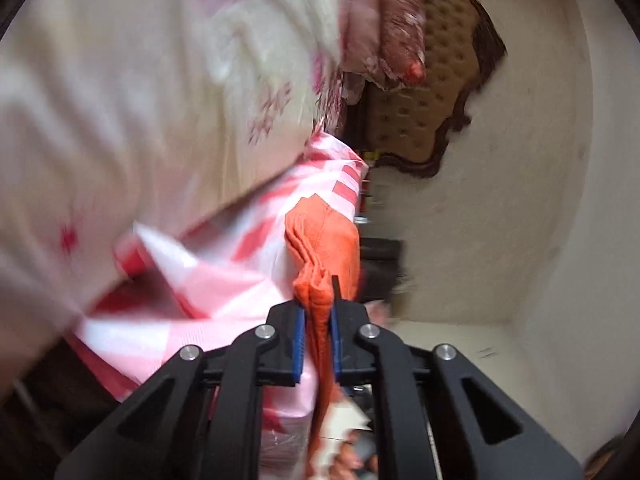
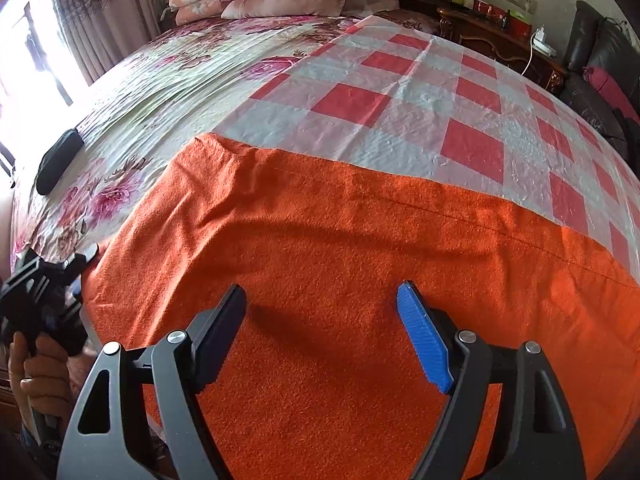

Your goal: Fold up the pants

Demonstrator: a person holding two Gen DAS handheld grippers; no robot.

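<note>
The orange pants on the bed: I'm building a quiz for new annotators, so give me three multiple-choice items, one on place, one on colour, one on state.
1. What do the pants partly lie on?
A. a checked sheet
B. a wooden floor
C. a sofa

2. What colour are the gripping pads on the right tool?
A. green
B. blue
C. yellow

3. How is the left tool set?
A. open above the bed
B. shut on nothing
C. shut on the pants

Answers: 1 A, orange fabric overlaps the red-and-white checked sheet. 2 B, one blue pad faces the camera. 3 C, orange cloth is pinched between its pads, while the right tool is spread open.
</note>
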